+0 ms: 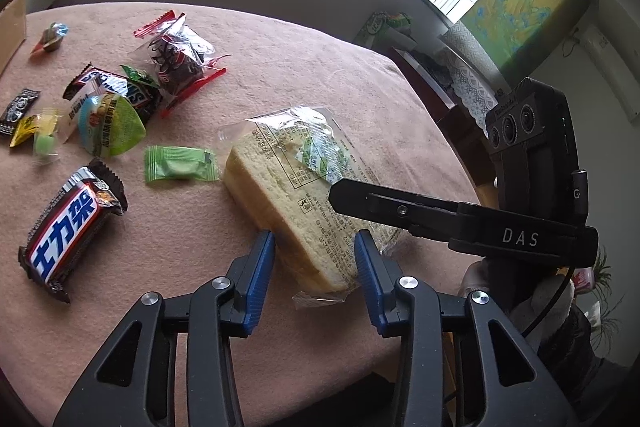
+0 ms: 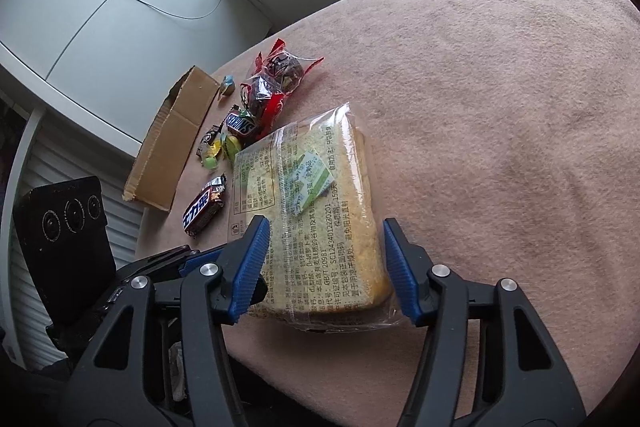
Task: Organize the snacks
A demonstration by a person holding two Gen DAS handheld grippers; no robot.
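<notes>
A wrapped slice of bread lies on the pink tablecloth. My left gripper is open, its blue pads on either side of the bread's near end. My right gripper is open too and straddles the bread from the other side. The right gripper also shows in the left wrist view, over the bread. A Snickers bar lies to the left, with a green candy and a pile of small snacks behind it.
An open cardboard box lies at the table's left edge, beside the snack pile. A second Snickers bar lies near it. The table edge drops off to the right of the bread.
</notes>
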